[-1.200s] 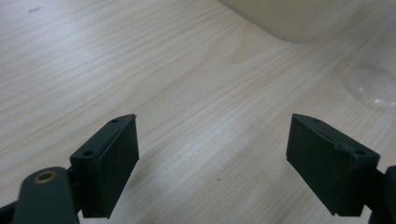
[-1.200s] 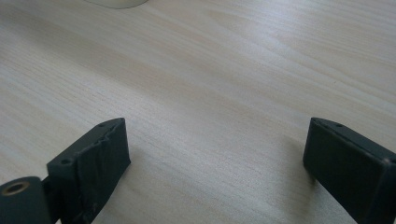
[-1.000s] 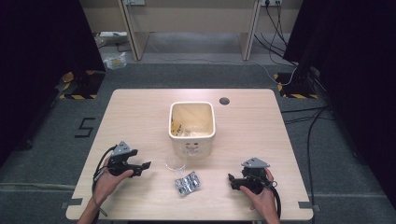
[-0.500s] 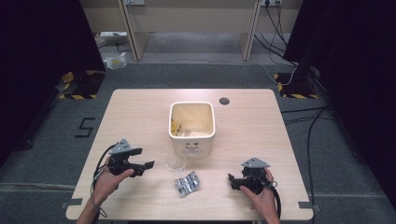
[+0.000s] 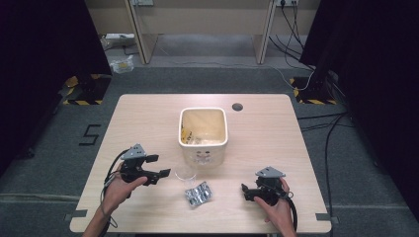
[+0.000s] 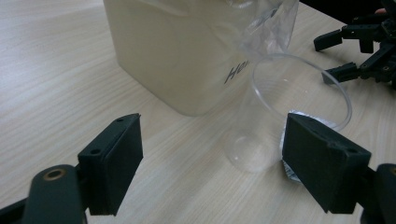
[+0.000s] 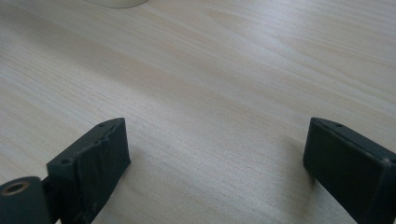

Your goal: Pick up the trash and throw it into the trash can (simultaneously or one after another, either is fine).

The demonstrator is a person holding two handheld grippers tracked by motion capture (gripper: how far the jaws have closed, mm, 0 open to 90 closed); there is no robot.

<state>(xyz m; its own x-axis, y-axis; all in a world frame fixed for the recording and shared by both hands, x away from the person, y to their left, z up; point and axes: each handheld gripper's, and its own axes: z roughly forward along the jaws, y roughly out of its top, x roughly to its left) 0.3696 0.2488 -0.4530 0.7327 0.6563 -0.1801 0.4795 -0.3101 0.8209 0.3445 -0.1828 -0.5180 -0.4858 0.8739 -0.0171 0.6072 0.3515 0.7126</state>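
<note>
left tool [image 5: 160,167] spread wide, empty, just left of clear cup [image 5: 186,173] | right tool [image 5: 247,190] spread wide, empty, well right of cup | foil packet [image 5: 199,193] just in front of cup | cup upright on desk [image 5: 148,113], just in front of cream bin [image 5: 203,136]

The left gripper [image 5: 160,168] has been carried a little to the right across the table [image 5: 148,118], so that its spread jaws are now brought close to the clear plastic cup [image 5: 186,172] standing just in front of the cream bin [image 5: 203,129]. In the left gripper view the cup [image 6: 285,116] is seen just beyond the right-hand jaw, not yet enclosed.
</note>
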